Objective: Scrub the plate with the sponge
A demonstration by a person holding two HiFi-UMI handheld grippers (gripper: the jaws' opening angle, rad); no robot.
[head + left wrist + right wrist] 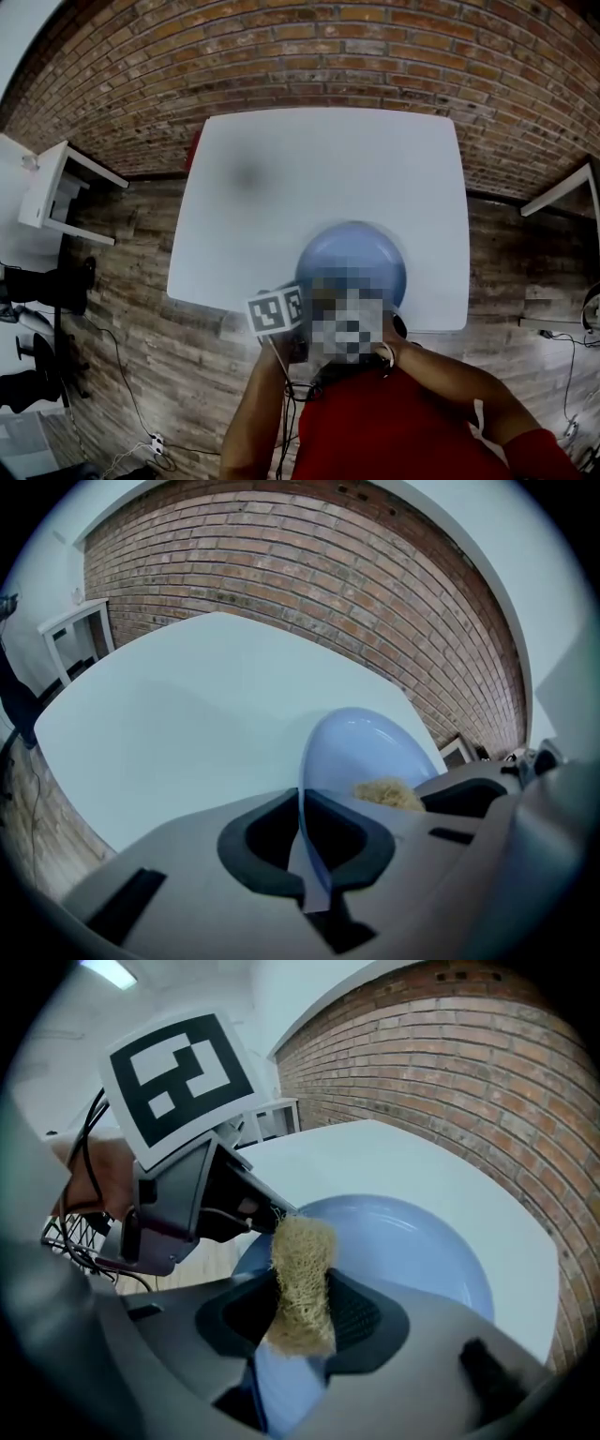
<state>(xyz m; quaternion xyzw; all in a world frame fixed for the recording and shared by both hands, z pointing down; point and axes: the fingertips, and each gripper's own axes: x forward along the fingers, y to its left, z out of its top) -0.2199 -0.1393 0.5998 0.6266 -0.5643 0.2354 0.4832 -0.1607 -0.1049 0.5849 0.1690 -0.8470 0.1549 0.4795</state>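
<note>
A pale blue plate (352,262) is held tilted over the near edge of the white table (319,178). My left gripper (314,846) is shut on the plate's rim, and the plate (366,752) stands edge-on between its jaws. My right gripper (302,1321) is shut on a tan fibrous sponge (302,1279), whose top lies against the inside of the plate (412,1251) near the rim. The left gripper (267,1218) with its marker cube (183,1072) sits just left of the sponge. In the left gripper view the sponge (386,792) peeks out behind the plate. In the head view the right gripper is hidden.
A brick wall (300,56) runs behind the table. A white shelf unit (56,187) stands at the left and another white table's corner (562,192) at the right. Cables (131,441) lie on the wooden floor near the person.
</note>
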